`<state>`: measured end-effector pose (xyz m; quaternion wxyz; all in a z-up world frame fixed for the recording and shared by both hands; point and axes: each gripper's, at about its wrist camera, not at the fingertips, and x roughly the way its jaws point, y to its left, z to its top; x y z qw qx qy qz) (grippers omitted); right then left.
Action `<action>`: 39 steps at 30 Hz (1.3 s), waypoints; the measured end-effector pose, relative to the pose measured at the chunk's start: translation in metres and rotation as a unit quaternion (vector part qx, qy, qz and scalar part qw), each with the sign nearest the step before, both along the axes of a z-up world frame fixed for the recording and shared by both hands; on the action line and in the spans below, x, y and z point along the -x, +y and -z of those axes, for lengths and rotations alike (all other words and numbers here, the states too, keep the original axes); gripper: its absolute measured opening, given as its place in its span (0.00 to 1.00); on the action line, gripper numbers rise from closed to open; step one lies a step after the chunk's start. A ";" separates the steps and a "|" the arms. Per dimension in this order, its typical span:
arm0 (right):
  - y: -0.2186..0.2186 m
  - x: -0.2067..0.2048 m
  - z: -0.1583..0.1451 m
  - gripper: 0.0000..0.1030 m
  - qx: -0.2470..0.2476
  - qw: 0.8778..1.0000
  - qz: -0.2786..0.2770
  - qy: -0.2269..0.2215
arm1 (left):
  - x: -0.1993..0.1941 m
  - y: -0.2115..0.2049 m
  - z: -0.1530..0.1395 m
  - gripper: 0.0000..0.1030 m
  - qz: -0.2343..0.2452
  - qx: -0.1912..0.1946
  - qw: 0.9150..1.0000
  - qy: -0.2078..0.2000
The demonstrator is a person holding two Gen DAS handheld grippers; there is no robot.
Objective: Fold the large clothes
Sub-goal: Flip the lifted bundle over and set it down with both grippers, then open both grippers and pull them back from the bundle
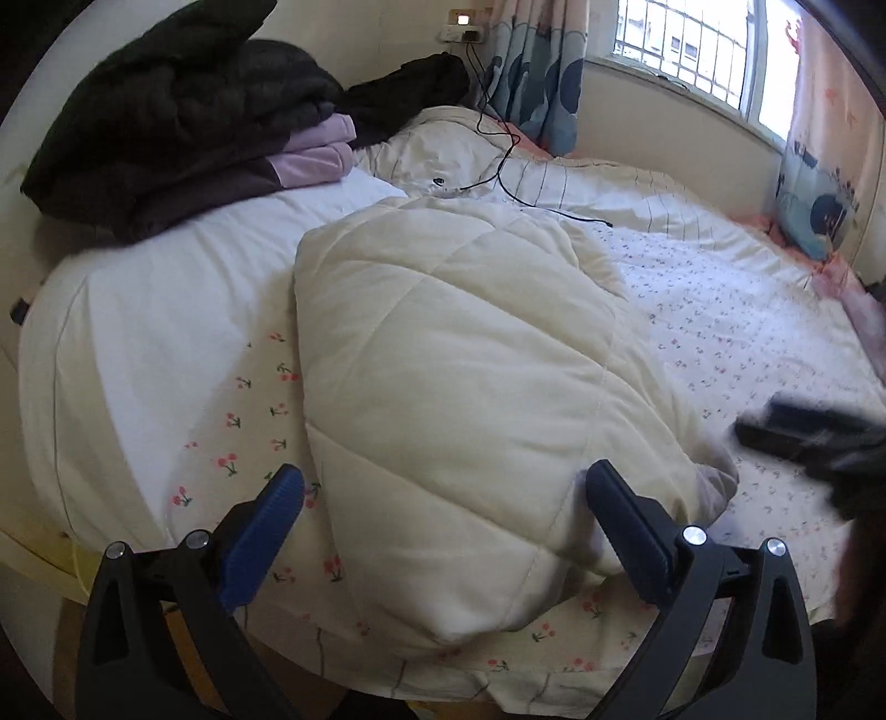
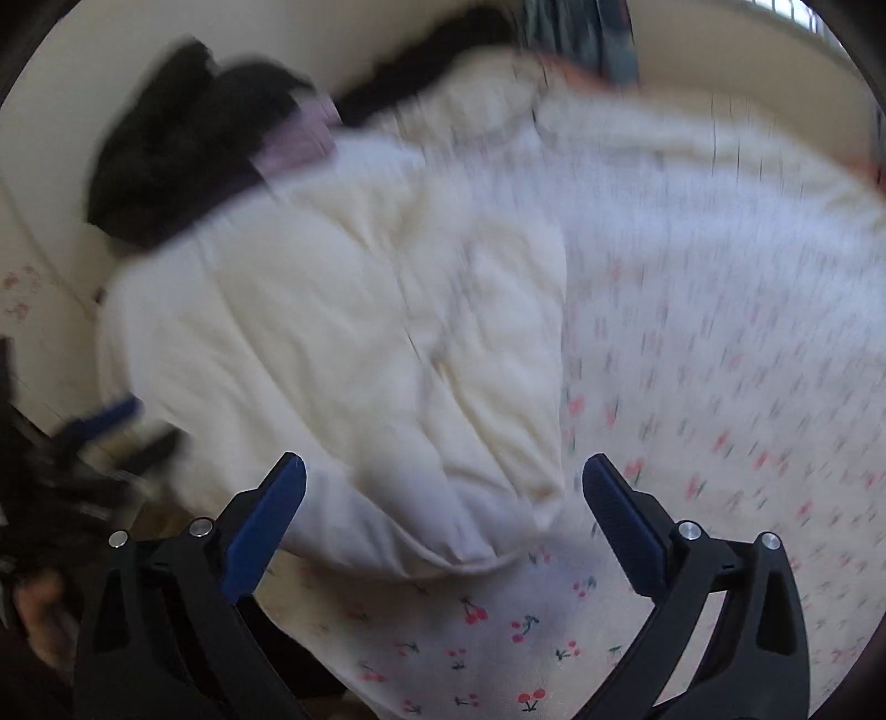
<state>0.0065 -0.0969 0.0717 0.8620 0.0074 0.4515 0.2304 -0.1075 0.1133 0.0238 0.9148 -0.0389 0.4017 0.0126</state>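
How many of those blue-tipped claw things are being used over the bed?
2. The left gripper hangs open over the near end of the cream padded coat. The right gripper is open too, over the coat's right edge, blurred. None seem hidden.

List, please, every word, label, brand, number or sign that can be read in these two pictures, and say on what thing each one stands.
No text can be read in either view.
The wall outlet has a small lit panel, too small to read.
The curtain and the cherry-print sheet carry only patterns, no letters.
The cream quilted garment shows no label.
The right wrist view is motion-blurred.
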 end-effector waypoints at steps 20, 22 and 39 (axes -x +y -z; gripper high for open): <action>0.021 0.030 -0.002 0.94 -0.001 0.999 0.023 -0.031 | 0.026 0.009 -0.025 0.95 -0.069 -0.066 0.995 -0.003; 0.028 0.039 -0.004 0.94 0.012 0.999 0.018 -0.031 | 0.033 0.003 -0.027 0.95 -0.064 -0.065 0.996 0.000; 0.033 0.056 -0.013 0.94 0.062 0.996 0.047 -0.035 | 0.057 0.000 -0.033 0.94 -0.075 -0.058 0.995 0.003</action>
